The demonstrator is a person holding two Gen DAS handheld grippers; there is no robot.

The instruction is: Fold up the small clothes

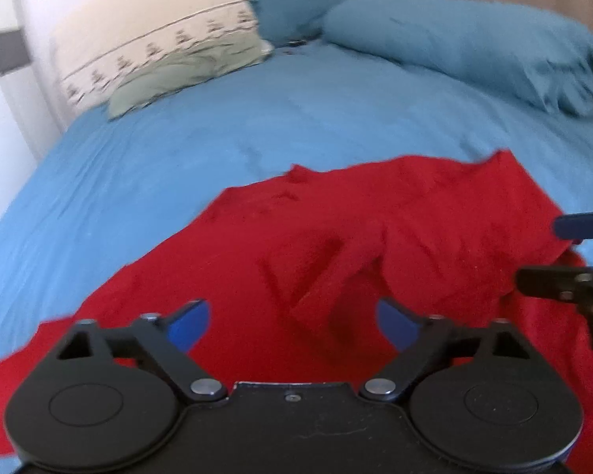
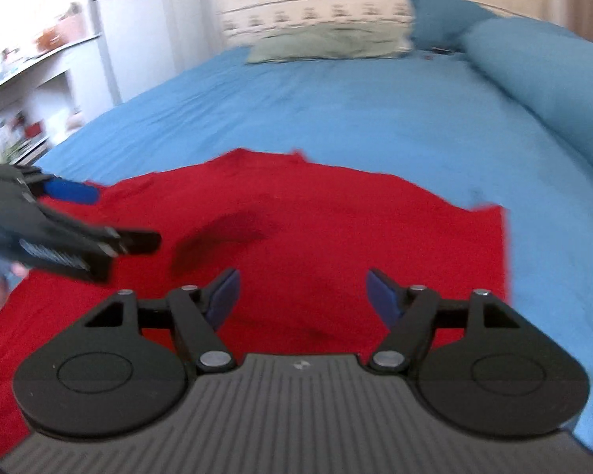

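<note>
Red, soft and limp, the small garment (image 1: pixel 336 245) lies spread on the blue bedsheet (image 1: pixel 138 166) beneath our left gripper (image 1: pixel 292 316) and right gripper (image 2: pixel 302 292), both empty with jaws parted, so we judge pinching its edges best.

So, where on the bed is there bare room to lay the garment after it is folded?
The widest bare stretch of blue sheet lies beyond the red garment, short of the green pillow and left of the blue duvet roll. Another strip runs along the garment's right edge. Crowded: the near side, where both hand-held grippers, left and right, hang open over the red cloth.
</note>
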